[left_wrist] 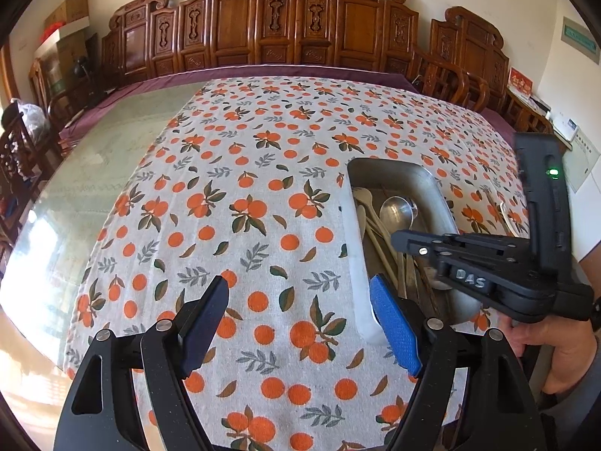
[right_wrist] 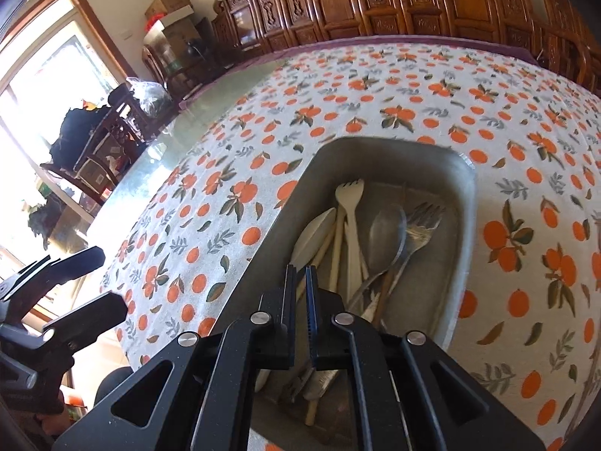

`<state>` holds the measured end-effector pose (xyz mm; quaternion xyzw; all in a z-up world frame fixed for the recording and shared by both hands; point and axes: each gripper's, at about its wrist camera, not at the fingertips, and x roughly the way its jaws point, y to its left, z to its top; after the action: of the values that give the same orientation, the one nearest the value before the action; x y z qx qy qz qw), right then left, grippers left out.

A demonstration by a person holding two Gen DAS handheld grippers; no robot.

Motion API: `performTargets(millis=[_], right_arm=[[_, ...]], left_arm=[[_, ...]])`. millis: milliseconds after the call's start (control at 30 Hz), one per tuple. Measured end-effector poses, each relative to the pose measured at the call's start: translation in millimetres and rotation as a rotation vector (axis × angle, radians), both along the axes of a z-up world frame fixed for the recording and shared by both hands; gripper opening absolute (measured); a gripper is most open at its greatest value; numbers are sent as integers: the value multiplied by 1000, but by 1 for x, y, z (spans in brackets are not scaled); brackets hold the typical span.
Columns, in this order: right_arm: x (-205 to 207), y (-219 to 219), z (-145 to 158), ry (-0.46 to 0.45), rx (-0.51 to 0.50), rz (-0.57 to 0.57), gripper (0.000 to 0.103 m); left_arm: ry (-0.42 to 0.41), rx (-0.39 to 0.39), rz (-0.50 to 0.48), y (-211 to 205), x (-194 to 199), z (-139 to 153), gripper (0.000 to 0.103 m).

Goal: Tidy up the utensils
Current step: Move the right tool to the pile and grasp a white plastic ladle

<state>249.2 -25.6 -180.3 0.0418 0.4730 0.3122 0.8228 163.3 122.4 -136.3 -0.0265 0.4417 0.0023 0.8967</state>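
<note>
A metal tray [right_wrist: 462,195] on the orange-print tablecloth holds several utensils: a cream fork [right_wrist: 351,203], a cream spoon [right_wrist: 311,236], a metal spoon [right_wrist: 387,233] and a metal fork [right_wrist: 420,225]. The tray also shows in the left wrist view [left_wrist: 375,165]. My right gripper [right_wrist: 300,282] hovers over the tray's near end, its jaws nearly together with nothing visible between them. It also shows in the left wrist view [left_wrist: 405,242]. My left gripper [left_wrist: 300,323] is open and empty above the cloth, left of the tray. It also shows at the lower left of the right wrist view [right_wrist: 97,293].
The tablecloth [left_wrist: 244,188] covers the right part of a glass-topped table [left_wrist: 112,158]. More utensils [left_wrist: 507,214] lie on the cloth right of the tray. Carved wooden chairs [left_wrist: 285,26] line the far edge. Boxes and clutter stand at the far left.
</note>
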Motion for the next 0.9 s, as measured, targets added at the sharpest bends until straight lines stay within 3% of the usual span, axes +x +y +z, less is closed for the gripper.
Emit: performTargets(millis=[467, 767, 900], right_arm=[[-40, -116, 61, -210, -63, 11, 8], [-58, -196, 81, -263, -117, -49, 8], [-60, -231, 76, -258, -138, -106, 15]], left_arm=[[-31, -7, -54, -46, -2, 12, 74], [-60, -5, -122, -96, -3, 21, 74], [-63, -15, -138, -116, -2, 22, 74]])
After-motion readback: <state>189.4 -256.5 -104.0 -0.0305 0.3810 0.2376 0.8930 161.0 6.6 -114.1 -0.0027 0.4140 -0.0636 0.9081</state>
